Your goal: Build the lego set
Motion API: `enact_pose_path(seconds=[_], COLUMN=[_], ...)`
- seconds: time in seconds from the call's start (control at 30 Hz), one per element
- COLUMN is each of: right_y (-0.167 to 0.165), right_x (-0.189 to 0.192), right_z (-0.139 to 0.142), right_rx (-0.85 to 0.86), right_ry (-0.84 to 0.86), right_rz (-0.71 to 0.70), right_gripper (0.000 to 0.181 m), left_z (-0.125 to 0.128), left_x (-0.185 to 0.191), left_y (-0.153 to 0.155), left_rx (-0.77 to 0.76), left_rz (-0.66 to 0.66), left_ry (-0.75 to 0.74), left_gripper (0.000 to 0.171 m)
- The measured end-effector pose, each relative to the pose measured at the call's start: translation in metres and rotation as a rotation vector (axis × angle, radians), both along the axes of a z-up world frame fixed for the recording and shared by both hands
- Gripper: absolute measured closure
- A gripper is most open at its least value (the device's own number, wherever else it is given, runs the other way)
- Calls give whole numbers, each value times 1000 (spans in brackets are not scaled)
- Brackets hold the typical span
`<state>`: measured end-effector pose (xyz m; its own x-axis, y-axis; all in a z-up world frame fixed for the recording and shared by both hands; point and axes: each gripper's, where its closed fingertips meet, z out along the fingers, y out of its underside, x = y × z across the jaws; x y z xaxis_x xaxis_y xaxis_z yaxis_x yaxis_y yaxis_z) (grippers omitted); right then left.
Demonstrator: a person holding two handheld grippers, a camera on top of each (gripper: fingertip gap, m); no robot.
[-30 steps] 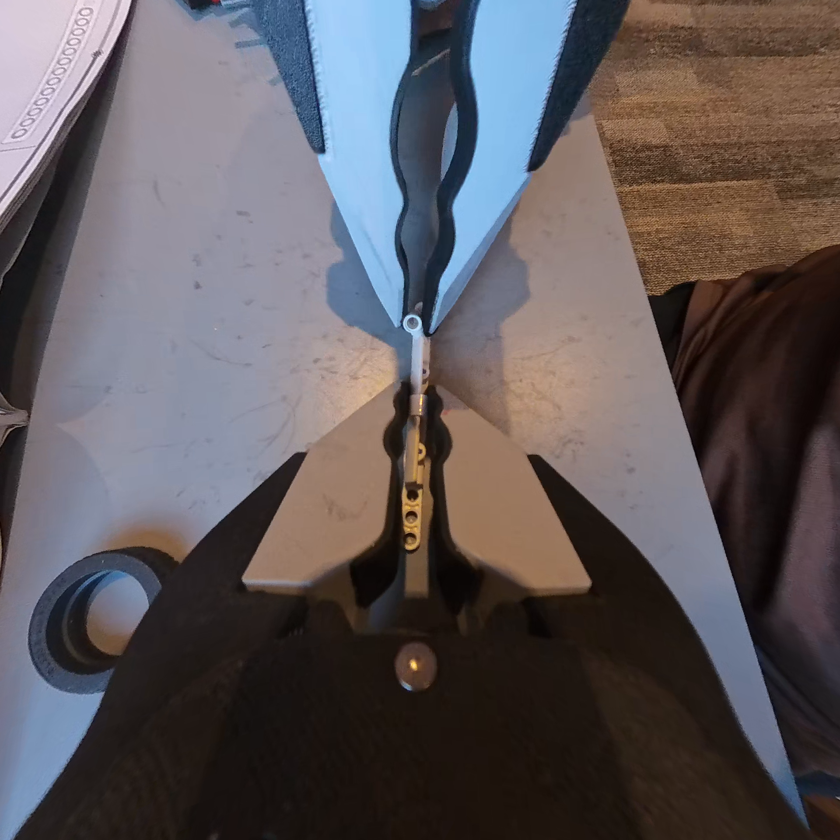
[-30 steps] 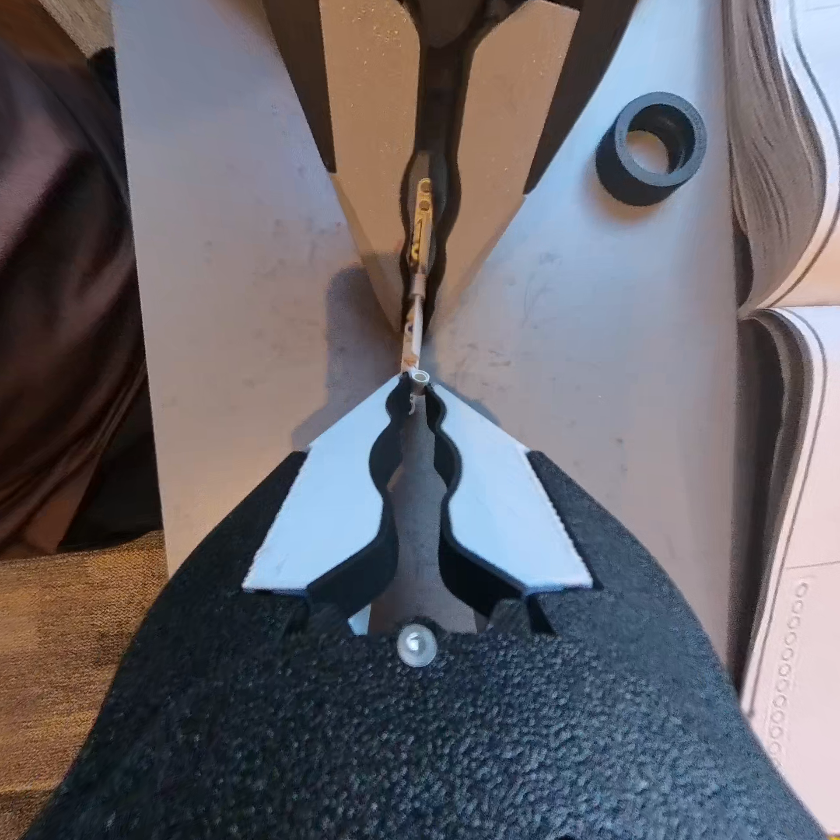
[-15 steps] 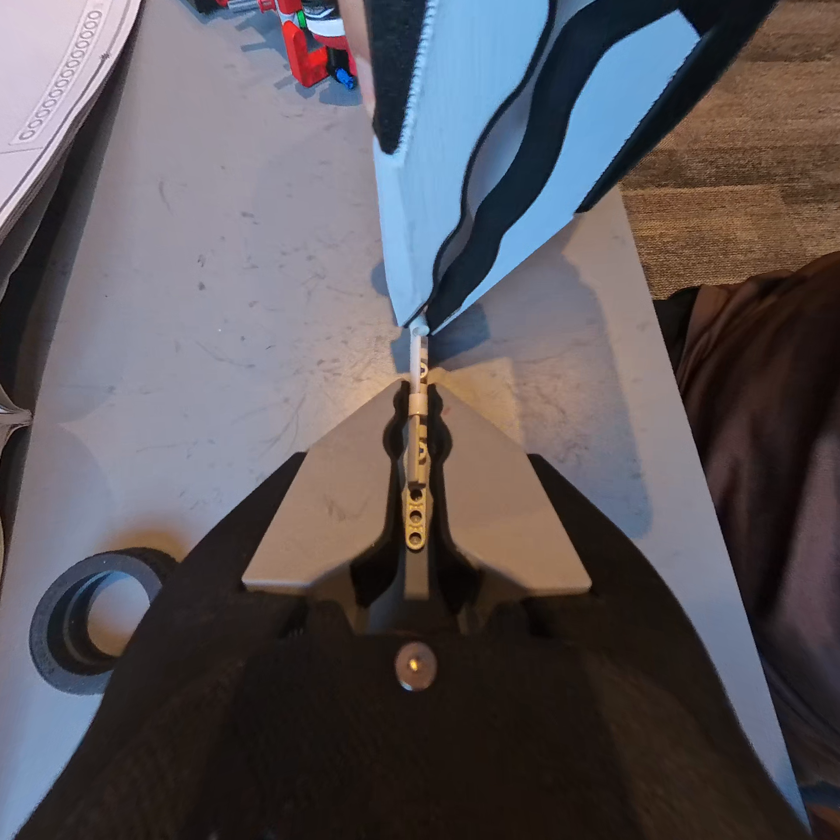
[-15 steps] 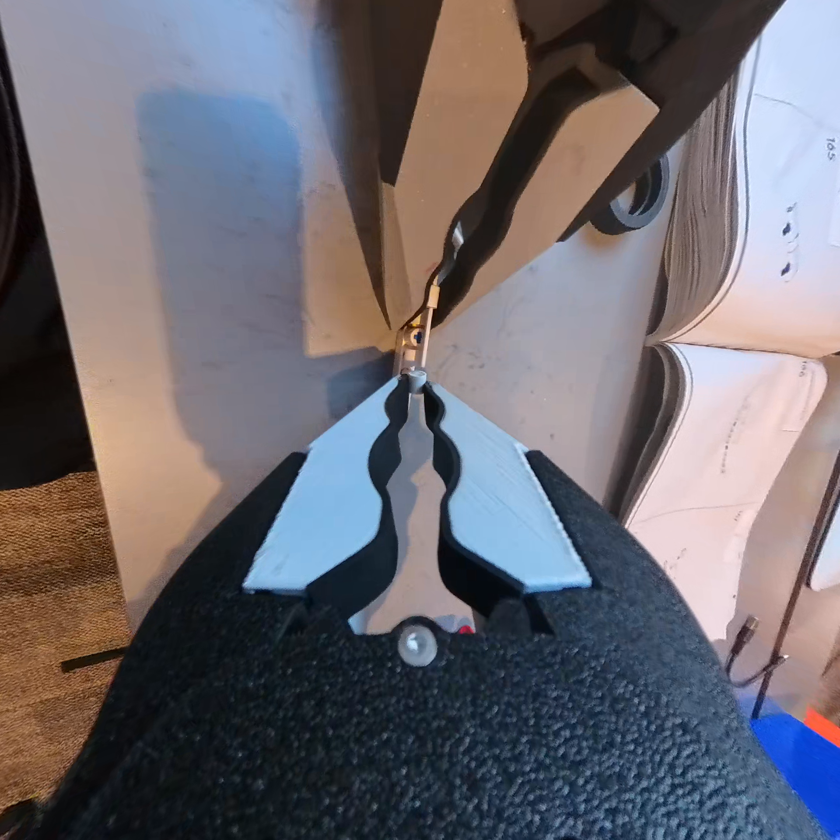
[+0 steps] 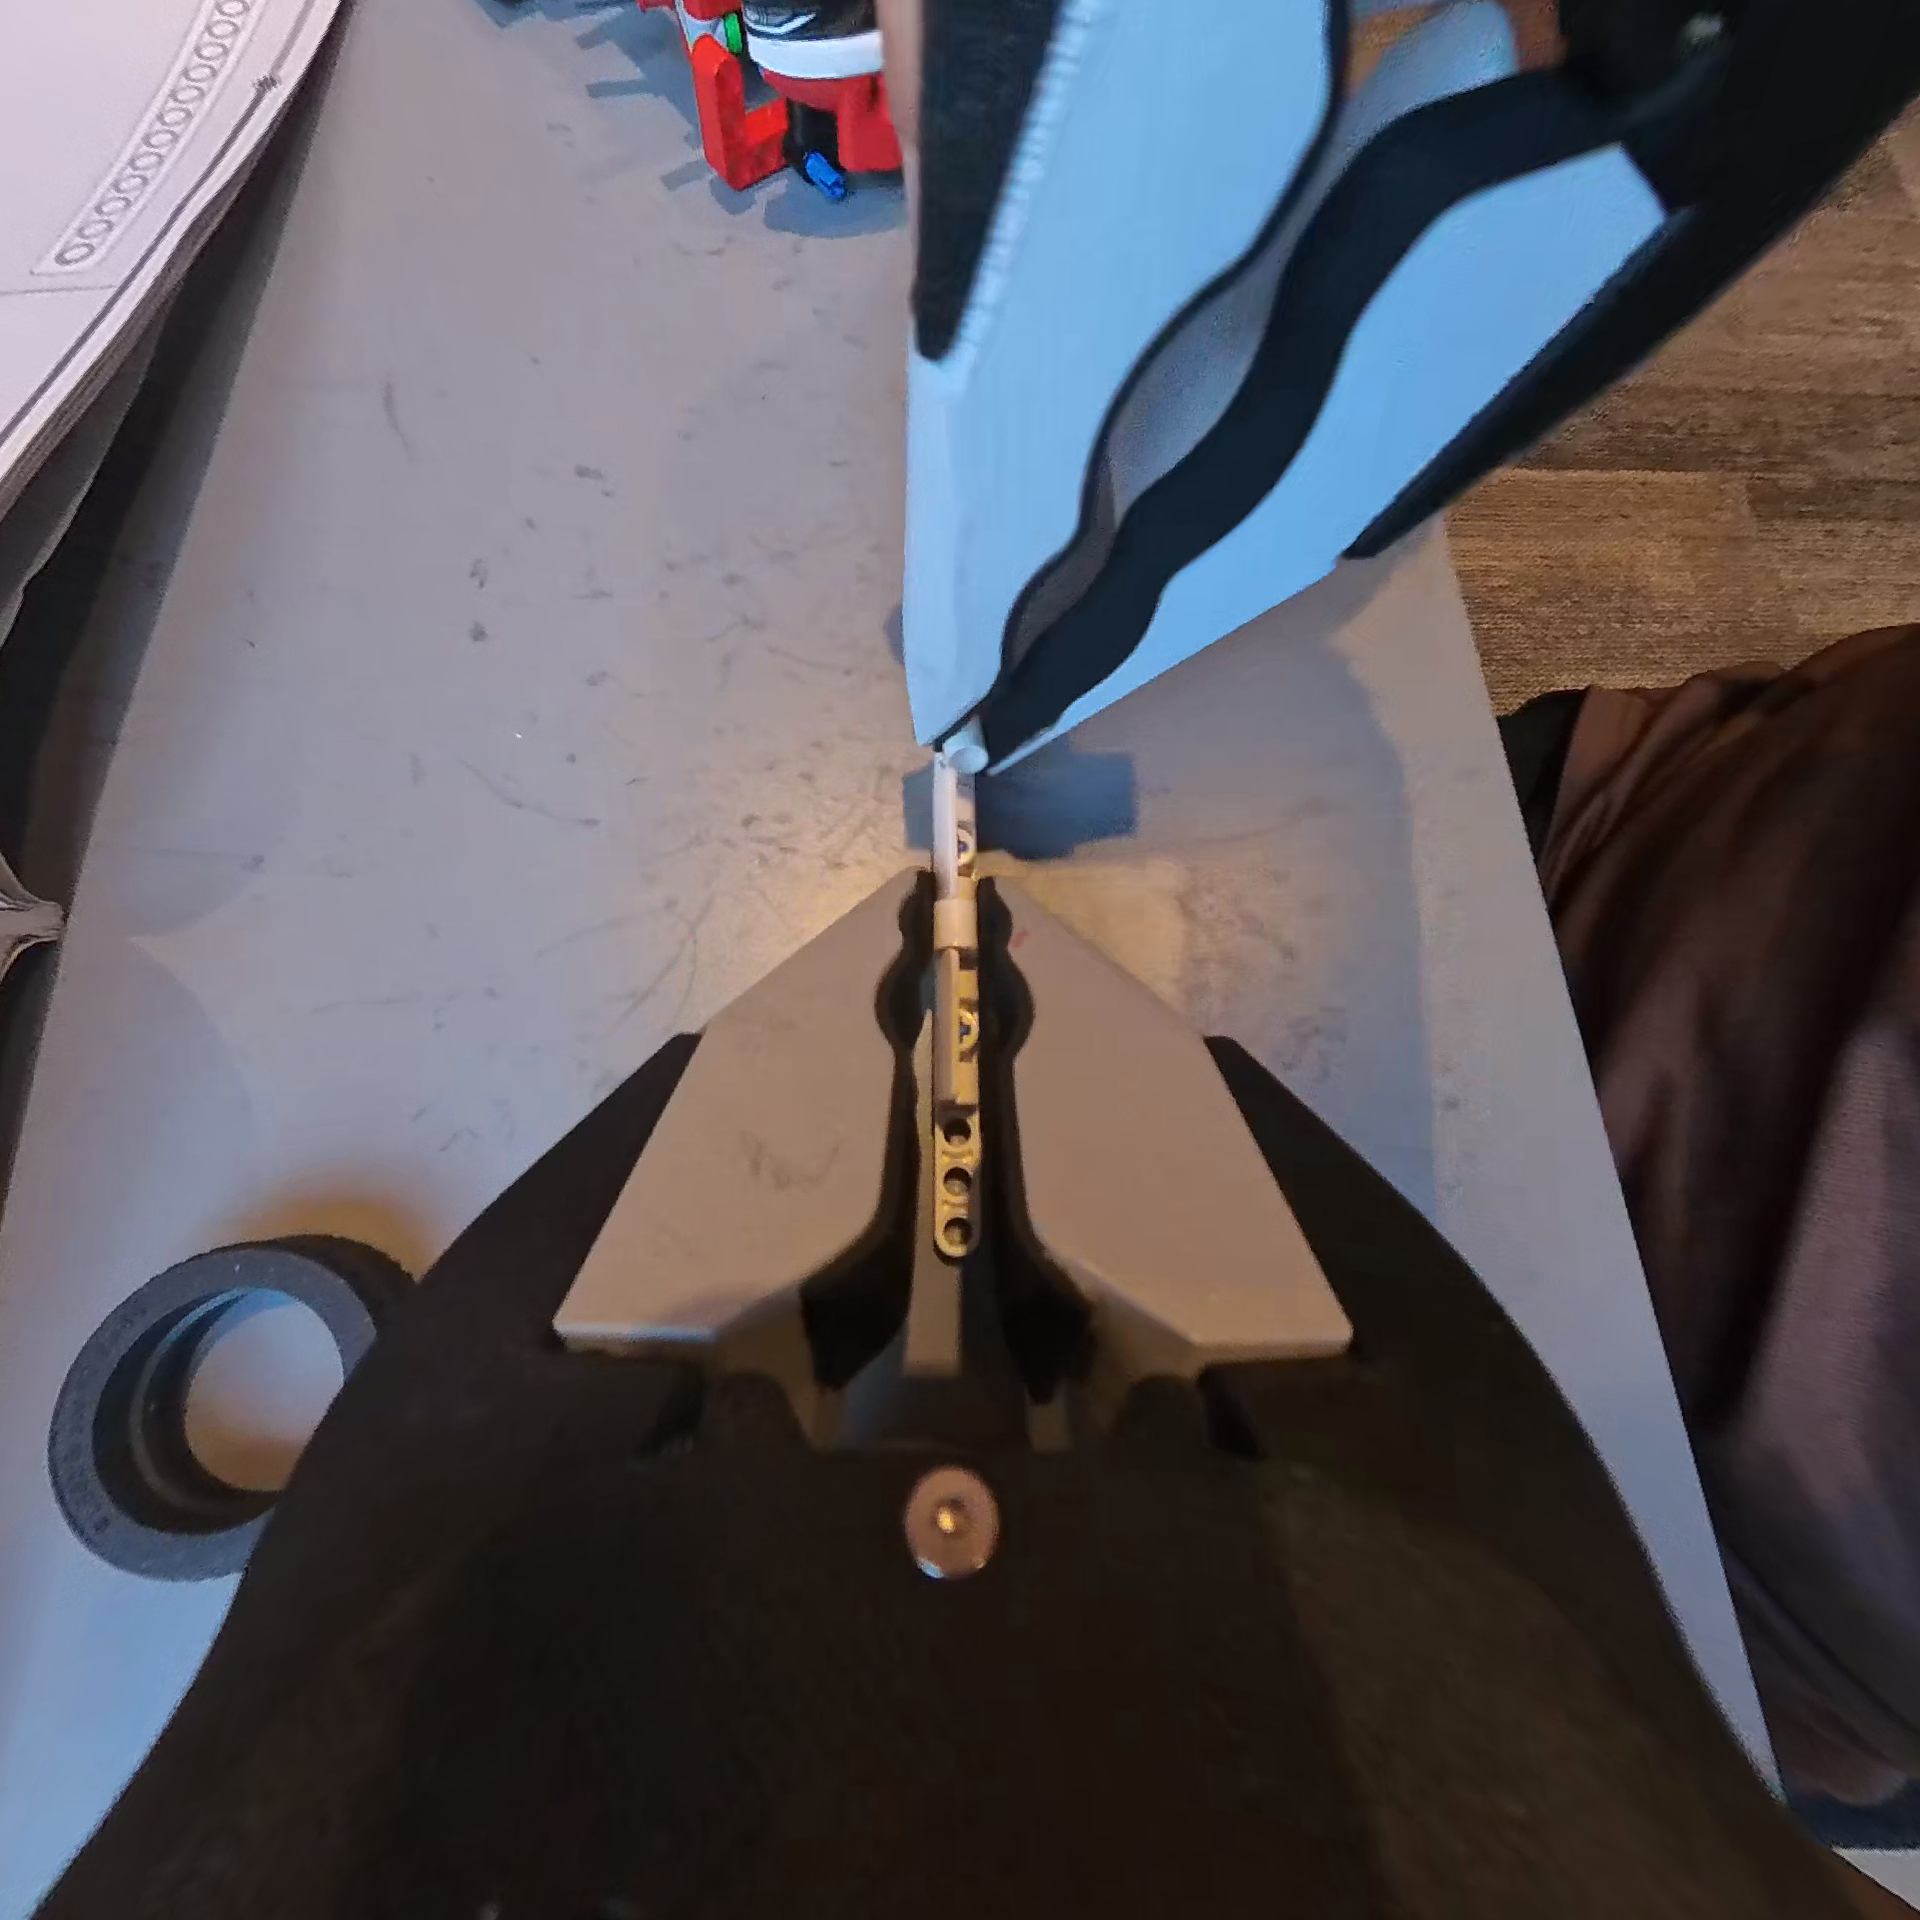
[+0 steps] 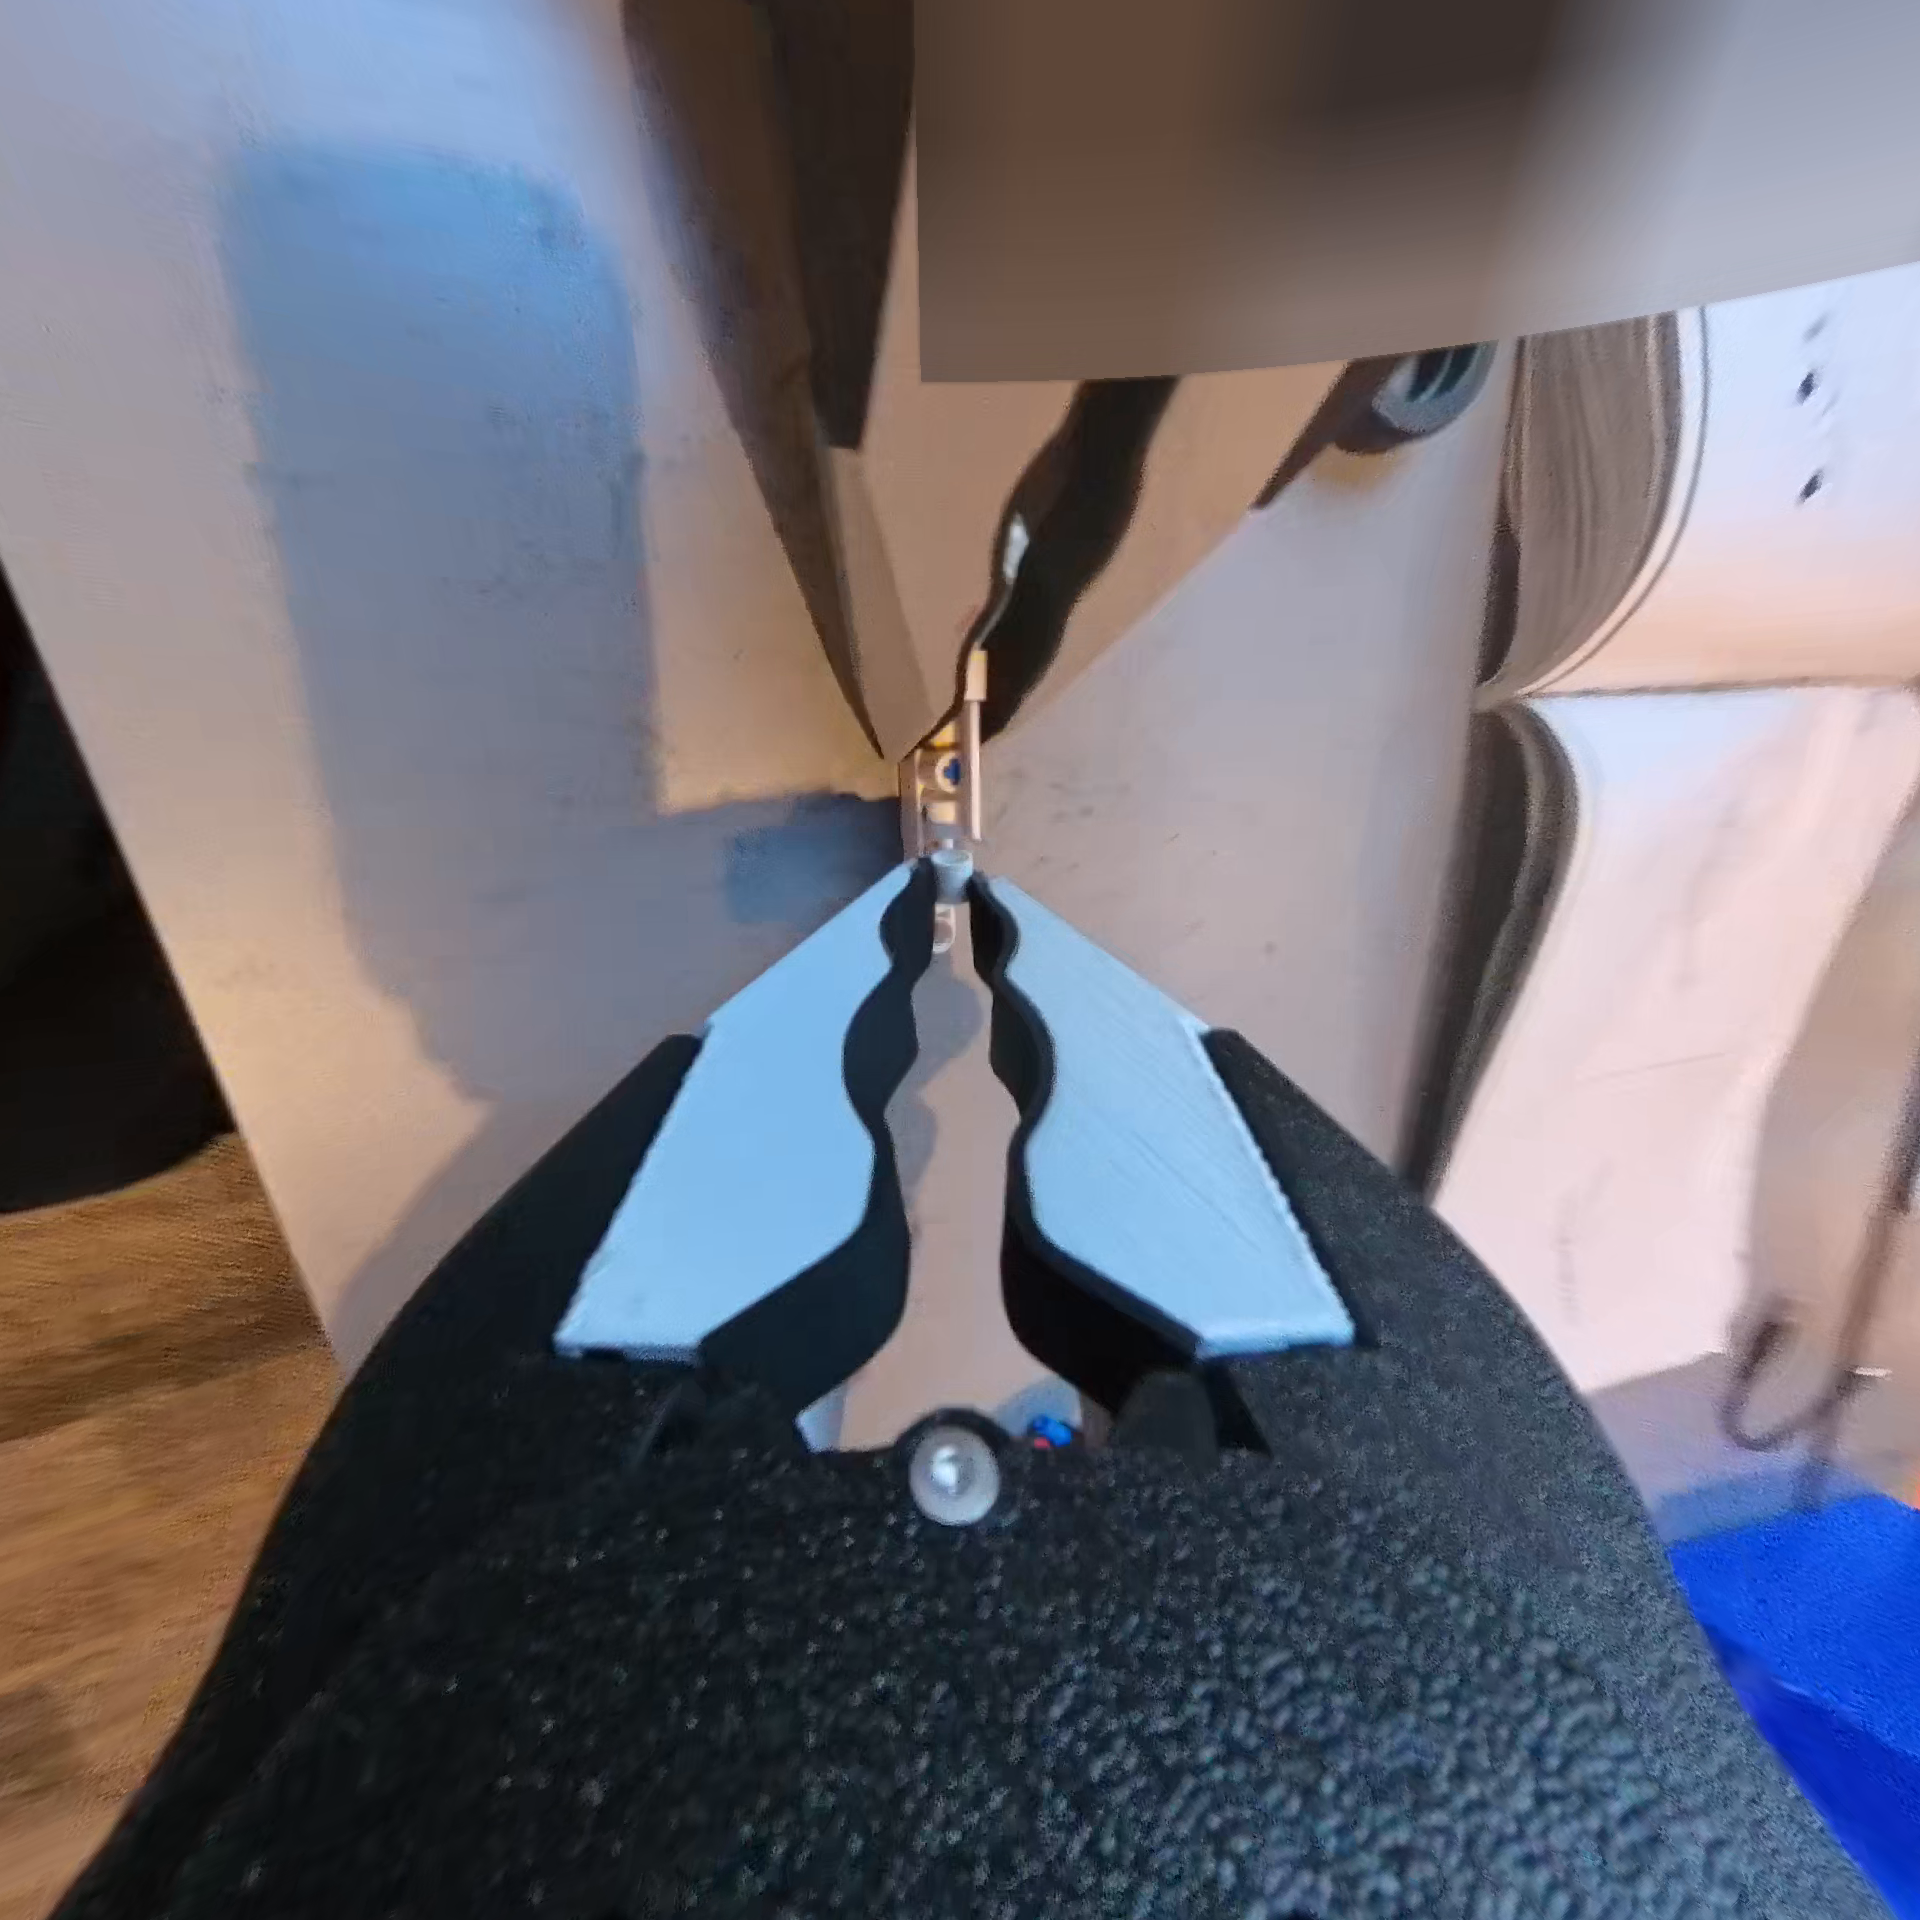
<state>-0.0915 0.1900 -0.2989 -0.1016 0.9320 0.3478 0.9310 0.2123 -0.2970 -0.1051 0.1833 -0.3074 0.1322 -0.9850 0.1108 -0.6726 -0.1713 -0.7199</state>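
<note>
Right tool (image 5: 961, 753) tilted further, pinching white rod (image 5: 948, 821); left tool (image 5: 954, 894) clamps grey beam (image 5: 956, 1081). No legible writing.

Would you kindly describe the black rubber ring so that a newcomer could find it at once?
Start from the grey scuffed tabletop in the left wrist view and follow its near left edge, beside the black body of the left gripper. There the black rubber ring lies alone, the only round, hollow thing, well away from the red lego model.
</note>
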Motion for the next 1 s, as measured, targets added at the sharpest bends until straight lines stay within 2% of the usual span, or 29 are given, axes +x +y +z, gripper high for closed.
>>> enact_pose_path(seconds=[0.1,0.3,0.43,0.57,0.7,1.0], right_y=[-1,1,-2,-1,0,3], right_x=[1,2,-3,-3,2,5], right_z=[-1,-2,0,0,1,1], right_rx=[-131,-60,-176,-205,-137,-89], right_ry=[12,-127,-53,-27,-97,-140], right_rz=[-61,8,-49,-68,-30,-24], right_gripper=[175,176,176,176,175,175], left_z=[0,0,-1,-1,-1,0], left_x=[0,0,-1,0,2,3], left_y=[0,1,1,1,1,3], left_rx=[12,30,37,40,55,51], left_rz=[-2,2,4,5,7,24], left_ry=[4,9,10,10,9,8], left_gripper=[167,166,167,167,167,167])
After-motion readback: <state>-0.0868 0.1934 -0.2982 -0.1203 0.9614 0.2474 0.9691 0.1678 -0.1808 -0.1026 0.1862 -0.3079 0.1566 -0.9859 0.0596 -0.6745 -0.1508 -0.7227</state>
